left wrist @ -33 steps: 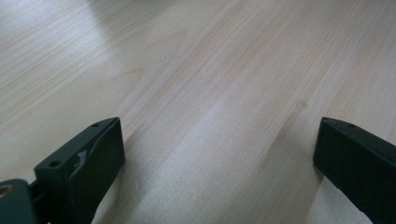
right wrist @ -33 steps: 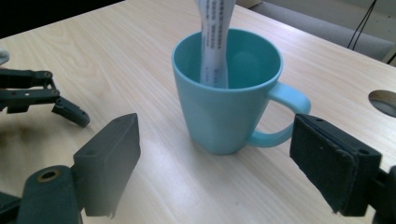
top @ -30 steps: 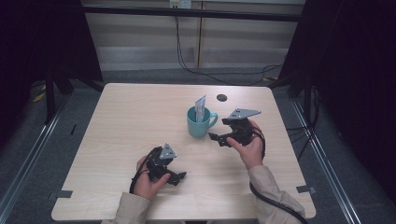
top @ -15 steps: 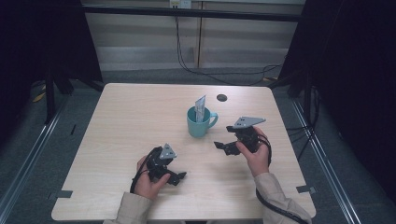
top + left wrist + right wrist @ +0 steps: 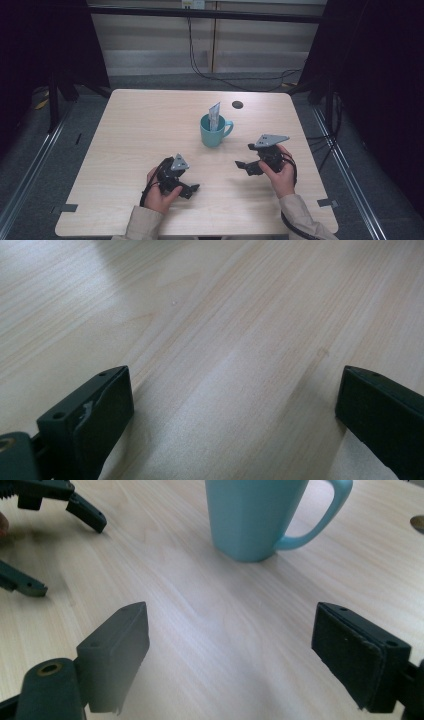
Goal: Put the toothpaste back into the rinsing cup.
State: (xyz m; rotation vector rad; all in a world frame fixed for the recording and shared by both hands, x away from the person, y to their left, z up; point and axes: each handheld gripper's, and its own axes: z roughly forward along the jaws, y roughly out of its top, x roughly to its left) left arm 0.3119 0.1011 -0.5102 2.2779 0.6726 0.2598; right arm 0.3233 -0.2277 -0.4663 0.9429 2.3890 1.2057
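Jaws spread wide and empty on both the left gripper (image 5: 186,189) and right gripper (image 5: 243,165), low over the wooden table (image 5: 135,135); teal mug (image 5: 214,130), a packet (image 5: 214,115) standing inside, sits just beyond the right gripper.

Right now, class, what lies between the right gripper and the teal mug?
Nothing: the right gripper view shows bare table between the open right gripper and the teal mug.

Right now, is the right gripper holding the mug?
No. In the right gripper view the right gripper has its jaws wide apart over bare table, with the teal mug standing apart ahead.
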